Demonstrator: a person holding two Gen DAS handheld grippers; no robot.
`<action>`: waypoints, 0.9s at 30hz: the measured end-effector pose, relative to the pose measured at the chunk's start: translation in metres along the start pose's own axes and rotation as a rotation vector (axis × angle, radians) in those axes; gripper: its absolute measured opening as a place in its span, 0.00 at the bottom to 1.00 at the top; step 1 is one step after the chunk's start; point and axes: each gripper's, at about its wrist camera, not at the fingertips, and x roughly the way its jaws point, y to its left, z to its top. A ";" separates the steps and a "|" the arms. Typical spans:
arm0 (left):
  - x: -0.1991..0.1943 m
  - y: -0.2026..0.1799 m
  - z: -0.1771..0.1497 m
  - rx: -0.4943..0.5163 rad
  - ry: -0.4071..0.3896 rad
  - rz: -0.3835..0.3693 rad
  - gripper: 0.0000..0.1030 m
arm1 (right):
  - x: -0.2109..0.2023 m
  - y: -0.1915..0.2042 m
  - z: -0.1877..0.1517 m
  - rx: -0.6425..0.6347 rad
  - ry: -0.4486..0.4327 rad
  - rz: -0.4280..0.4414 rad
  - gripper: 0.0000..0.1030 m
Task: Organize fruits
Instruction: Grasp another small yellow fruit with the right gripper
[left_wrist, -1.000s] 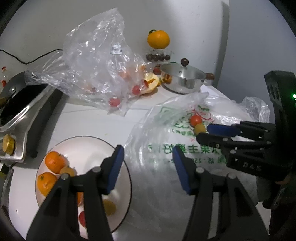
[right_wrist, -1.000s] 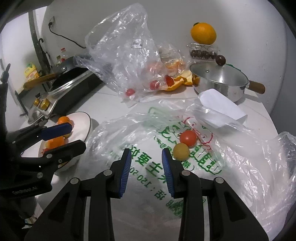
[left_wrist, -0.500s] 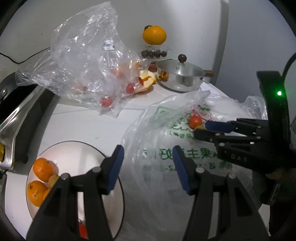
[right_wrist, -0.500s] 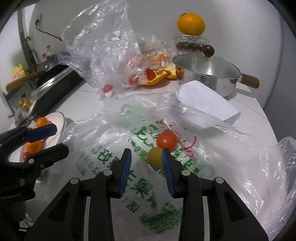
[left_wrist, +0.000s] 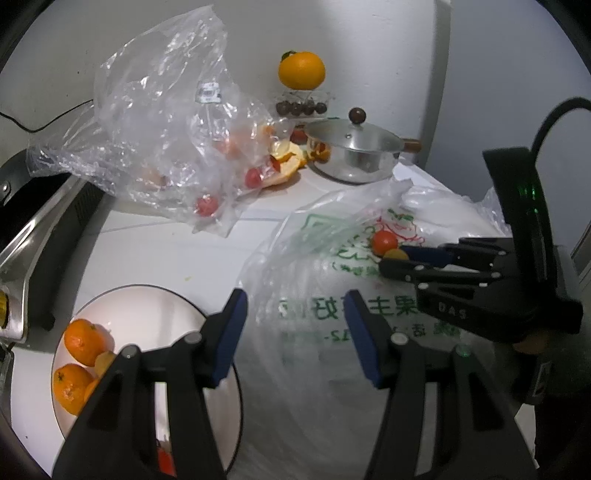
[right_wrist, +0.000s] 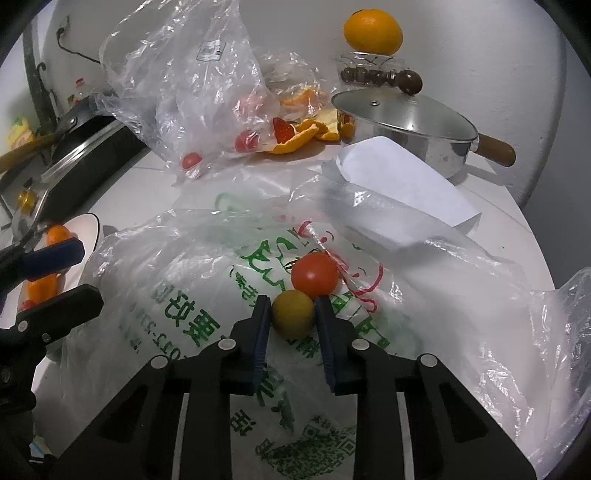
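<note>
Two small round fruits are sitting side by side on top of a crinkly bag (right_wrist: 207, 295) with green writing. The yellow fruit (right_wrist: 293, 313) is dull gold and smooth. The red tomato (right_wrist: 314, 275) is shiny and is touching the yellow one, just behind it.

The right gripper (right_wrist: 291, 319) is reaching over the bag. Its two blue pads are sitting on each side of the yellow fruit, close in and narrow. I cannot tell if they are squeezing it yet or only touching. In the left view, the yellow fruit (left_wrist: 394, 254) is peeking out at the tips of that gripper (left_wrist: 400, 256), with the tomato (left_wrist: 384, 242) beside it.

The left gripper (left_wrist: 293, 332) is hanging wide and holding nothing, above the near edge of the bag (left_wrist: 314, 332) and the white plate (left_wrist: 155, 306). The plate is lying to the left of the bag. Bumpy orange mandarins (left_wrist: 86, 341) are resting on its left side.

Farther back, a clear bag (right_wrist: 184, 85) is holding more red tomatoes. A silver pot (right_wrist: 406, 127) with a lid is standing near the wall.
</note>
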 end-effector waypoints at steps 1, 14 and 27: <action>-0.001 -0.001 0.000 0.002 -0.001 0.001 0.54 | -0.002 0.000 0.000 -0.002 -0.005 0.002 0.26; -0.008 -0.031 0.008 0.058 -0.016 0.006 0.54 | -0.034 -0.011 -0.008 0.011 -0.065 0.010 0.26; 0.013 -0.058 0.021 0.095 0.008 -0.018 0.54 | -0.057 -0.038 -0.010 0.049 -0.118 0.021 0.26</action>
